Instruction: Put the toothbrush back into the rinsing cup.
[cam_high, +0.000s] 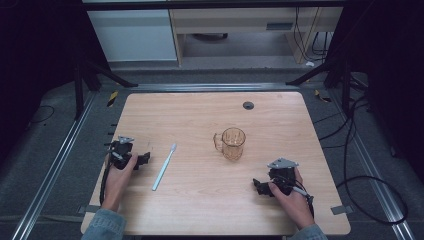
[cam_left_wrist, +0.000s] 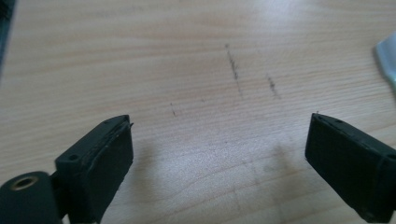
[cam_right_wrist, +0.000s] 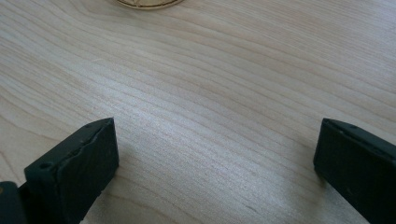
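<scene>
Toothbrush (cam_high: 164, 167) lying flat just right of left hand-held gripper (cam_high: 141, 160), long axis diagonal toward cup (cam_high: 233, 143); jaws wide, empty.

The person wears blue denim sleeves (cam_high: 102, 222), and each hand grips a black gripper, left (cam_high: 142, 160) and right (cam_high: 259, 186), with blocky matte jaws, a grey three-cornered plate and a black cable.
</scene>
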